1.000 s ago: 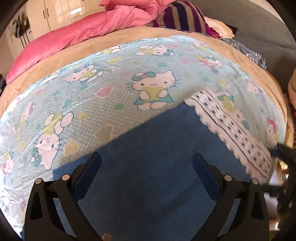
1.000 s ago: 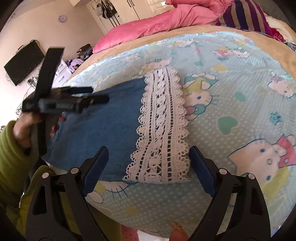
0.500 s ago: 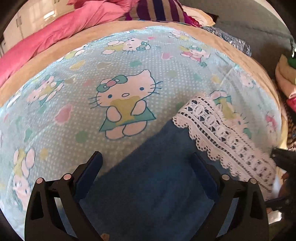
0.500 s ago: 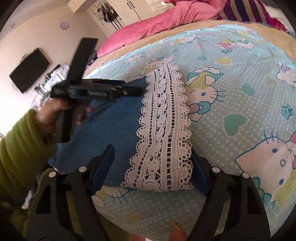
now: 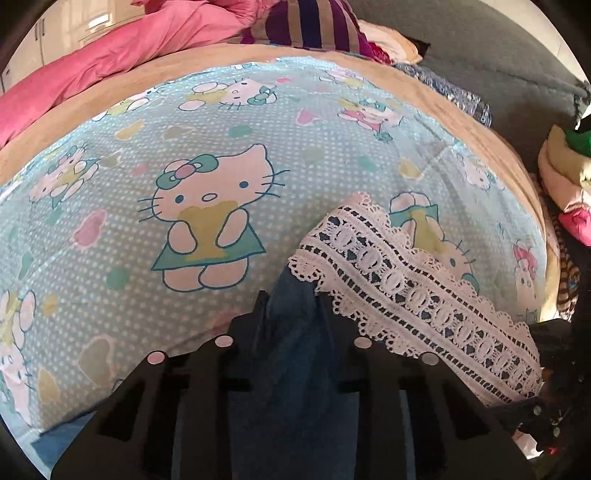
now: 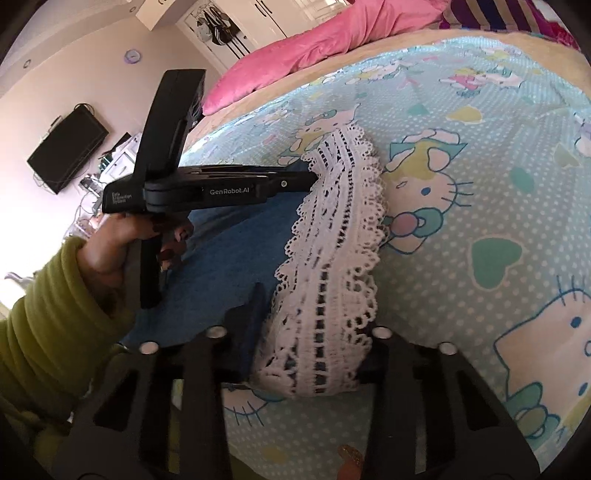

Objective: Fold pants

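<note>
Blue denim pants (image 6: 229, 251) with a white lace hem (image 6: 332, 258) lie on a Hello Kitty bedsheet (image 6: 480, 184). My left gripper (image 5: 293, 310) is shut on the far corner of the leg end, pinching blue denim (image 5: 295, 350) beside the lace hem (image 5: 406, 288). It also shows in the right wrist view (image 6: 310, 181), held by a hand in a green sleeve. My right gripper (image 6: 314, 350) is shut on the near corner of the lace hem, which bunches up between its fingers.
A pink duvet (image 5: 110, 70) and a striped pillow (image 5: 314, 26) lie at the bed's far end. Folded clothes (image 5: 565, 177) are stacked off the right edge. A wall TV (image 6: 66, 147) and a white wardrobe (image 6: 258, 22) stand beyond the bed.
Both grippers moved in onto the pants leg's end and closed, the left on the denim corner, the right on the lace hem. The hem now bunches and lifts.
</note>
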`<state>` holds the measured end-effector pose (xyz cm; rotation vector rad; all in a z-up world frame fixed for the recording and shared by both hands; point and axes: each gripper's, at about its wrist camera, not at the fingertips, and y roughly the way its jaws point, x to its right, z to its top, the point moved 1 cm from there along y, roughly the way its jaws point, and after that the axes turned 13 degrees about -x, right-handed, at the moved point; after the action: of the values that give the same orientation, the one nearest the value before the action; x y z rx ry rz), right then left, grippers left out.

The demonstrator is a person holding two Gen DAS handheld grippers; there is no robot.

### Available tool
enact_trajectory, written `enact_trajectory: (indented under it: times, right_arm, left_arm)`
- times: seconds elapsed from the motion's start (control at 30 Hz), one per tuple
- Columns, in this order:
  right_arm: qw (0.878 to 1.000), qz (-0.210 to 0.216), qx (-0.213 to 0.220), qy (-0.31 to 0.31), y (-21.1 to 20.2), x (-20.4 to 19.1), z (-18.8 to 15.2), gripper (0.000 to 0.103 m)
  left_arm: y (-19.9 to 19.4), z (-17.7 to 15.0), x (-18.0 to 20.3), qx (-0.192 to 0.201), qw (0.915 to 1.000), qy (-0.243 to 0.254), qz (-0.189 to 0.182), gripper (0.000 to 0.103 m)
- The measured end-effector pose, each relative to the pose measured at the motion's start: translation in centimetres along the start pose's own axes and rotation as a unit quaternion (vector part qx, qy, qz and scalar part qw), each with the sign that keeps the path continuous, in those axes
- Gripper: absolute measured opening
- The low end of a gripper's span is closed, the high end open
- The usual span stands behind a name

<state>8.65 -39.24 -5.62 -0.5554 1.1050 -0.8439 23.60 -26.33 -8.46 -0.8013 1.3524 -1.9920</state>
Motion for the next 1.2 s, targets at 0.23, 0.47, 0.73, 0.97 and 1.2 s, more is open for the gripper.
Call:
enact_trajectory:
  times: [0.23, 0.47, 0.73, 0.97, 1.2]
  right_arm:
    - [0.999, 0.001, 0.008, -0.046, -0.7, -3.1, 1.2, 0.018]
    - [0.993, -0.004, 0.012, -0.115, -0.8, -7.7, 2.8, 0.018]
    - [0.98, 0.003, -0.02, -0.196, 1.6, -13.7, 3.7, 0.018]
    - [0.962, -0.008, -0.07, -0.263, 5.3, -18.7, 2.7, 0.018]
    - [0.935, -0.036, -0.125, -0.329, 10.5, -23.2, 0.0, 0.018]
  left_arm:
    - [-1.5, -1.3, -1.7, 0.04, 0.9973, -0.032, -0.052, 0.009]
    - [-5.3, -3.8, -4.1, 0.104, 0.985, -0.077, -0.114, 0.005]
    - [-8.5, -8.3, -7.0, 0.144, 0.9764, -0.104, -0.123, 0.005]
    - [-10.3, -12.9, -11.5, 0.159, 0.9657, -0.177, -0.104, 0.017]
    - [-13.8, -21.0, -17.8, 0.21, 0.9205, -0.305, -0.124, 0.039]
